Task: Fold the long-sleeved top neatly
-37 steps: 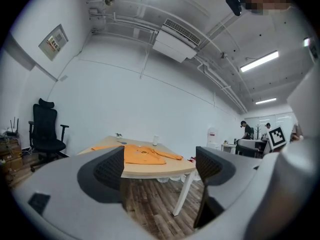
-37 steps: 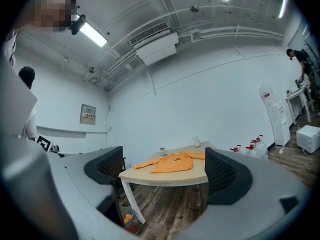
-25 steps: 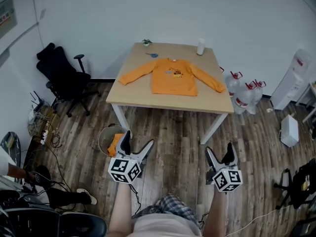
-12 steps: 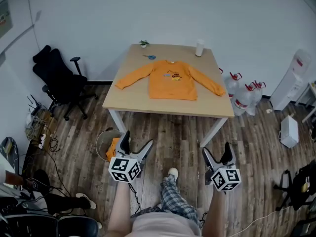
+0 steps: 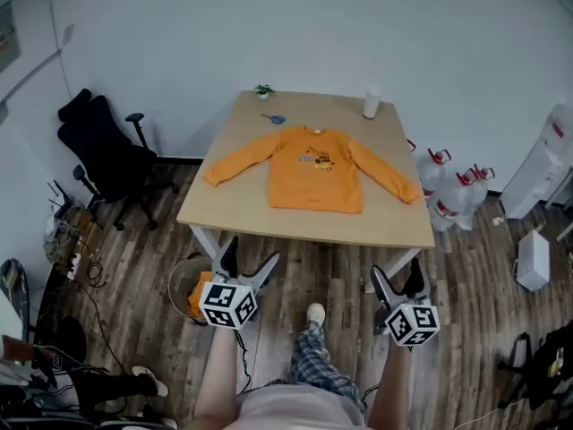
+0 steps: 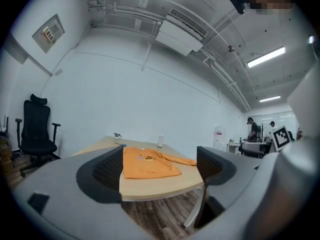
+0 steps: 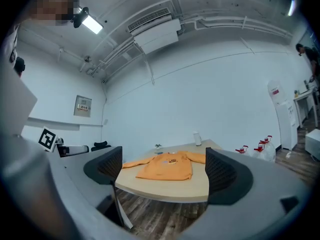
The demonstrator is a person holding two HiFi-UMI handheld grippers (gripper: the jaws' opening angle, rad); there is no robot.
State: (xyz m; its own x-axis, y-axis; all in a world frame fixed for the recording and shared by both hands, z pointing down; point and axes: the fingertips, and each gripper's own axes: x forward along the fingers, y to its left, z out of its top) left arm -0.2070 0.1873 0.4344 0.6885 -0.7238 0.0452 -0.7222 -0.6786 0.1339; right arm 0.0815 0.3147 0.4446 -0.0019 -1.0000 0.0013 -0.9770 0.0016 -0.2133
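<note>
The orange long-sleeved top lies flat on the desk, sleeves spread; the left gripper and right gripper hang short of it, fingers parted, empty — best step close, then pinch a cuff squarely.

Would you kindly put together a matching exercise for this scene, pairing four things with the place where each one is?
Things:
1. long-sleeved top
2. white cylinder
3. office chair
4. water bottles

Places, as seen in the head view:
A. on the floor, right of the table
B. spread flat on the middle of the table
C. near the table's far right corner
D. on the floor, left of the table

Pairs: 1-B, 2-C, 3-D, 4-A.
</note>
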